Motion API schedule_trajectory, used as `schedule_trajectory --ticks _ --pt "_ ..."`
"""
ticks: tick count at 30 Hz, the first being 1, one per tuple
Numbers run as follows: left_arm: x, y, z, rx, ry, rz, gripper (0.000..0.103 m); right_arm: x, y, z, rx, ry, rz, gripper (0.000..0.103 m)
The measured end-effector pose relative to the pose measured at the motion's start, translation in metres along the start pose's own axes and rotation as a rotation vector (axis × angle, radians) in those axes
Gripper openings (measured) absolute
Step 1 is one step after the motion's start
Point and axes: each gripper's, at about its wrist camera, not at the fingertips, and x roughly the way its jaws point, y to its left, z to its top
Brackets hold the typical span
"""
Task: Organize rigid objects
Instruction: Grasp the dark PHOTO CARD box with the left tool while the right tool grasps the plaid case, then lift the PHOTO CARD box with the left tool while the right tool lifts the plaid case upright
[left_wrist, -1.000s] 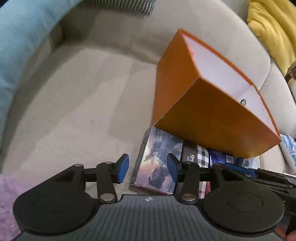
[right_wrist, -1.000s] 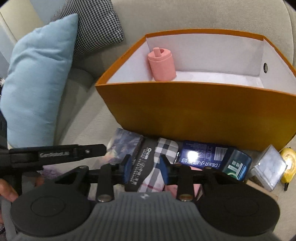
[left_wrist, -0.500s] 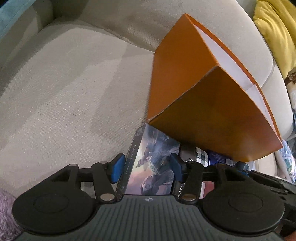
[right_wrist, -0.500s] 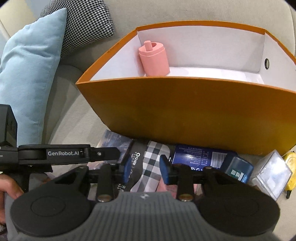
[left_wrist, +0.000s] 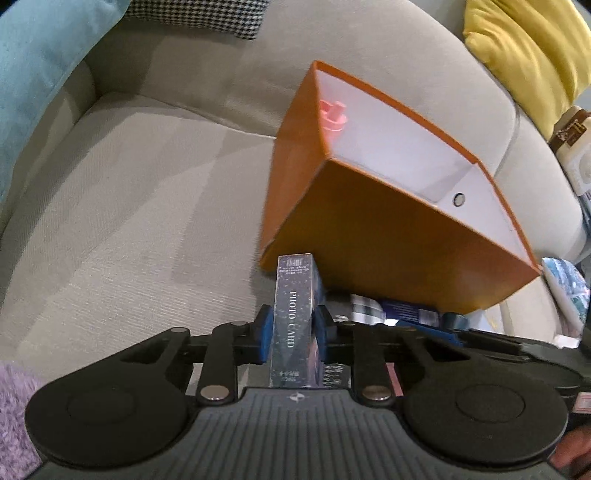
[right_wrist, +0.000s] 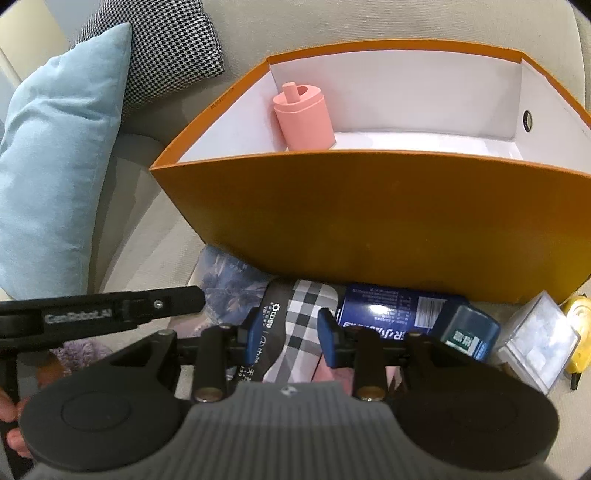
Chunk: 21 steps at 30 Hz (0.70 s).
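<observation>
- Left tongs (left_wrist: 291, 332), their jaws just drawn in, pinch a photo card box (left_wrist: 293, 317) on edge, just before the orange box (left_wrist: 388, 236) on the sofa (left_wrist: 129, 221).
- Right tongs (right_wrist: 290, 332) clasp a plaid-patterned pack (right_wrist: 295, 325) lying beside that box; a pink bottle (right_wrist: 304, 118) stands inside.

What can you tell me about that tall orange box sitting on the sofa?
The orange box is an open-topped carton, apparently stiff card, matte orange outside and plain white inside, with a small round eyelet in one end wall. It stands upright on the beige sofa seat near the backrest. A pink bottle stands inside, in one corner. Several small packages lie along its near wall; whether they touch it is unclear.
</observation>
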Motion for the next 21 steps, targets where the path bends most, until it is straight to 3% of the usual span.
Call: schedule_trajectory --ticks 3,6,13,15,18,21 --pt "0.002 0.000 0.005 -0.050 0.044 -0.031 0.026 -0.002 -0.003 0.000 0.007 -0.004 0.009 0.034" --pt "0.010 -0.006 0.008 -0.018 0.048 0.043 0.026 -0.004 -0.004 -0.001 0.016 -0.007 0.017 0.034" --pt "0.011 -0.013 0.006 0.022 0.034 0.075 0.025 -0.005 -0.007 0.004 0.012 0.016 0.028 0.035" --pt "0.005 -0.013 0.002 0.041 0.031 0.087 0.025 0.000 -0.002 0.009 -0.003 0.058 0.015 0.036" --pt "-0.005 -0.006 -0.006 0.045 0.016 0.094 0.025 0.016 0.009 0.020 -0.012 0.200 -0.008 0.042" --pt "-0.013 0.004 -0.010 0.014 0.001 0.098 0.025 0.029 0.021 0.025 -0.007 0.250 -0.077 0.042"
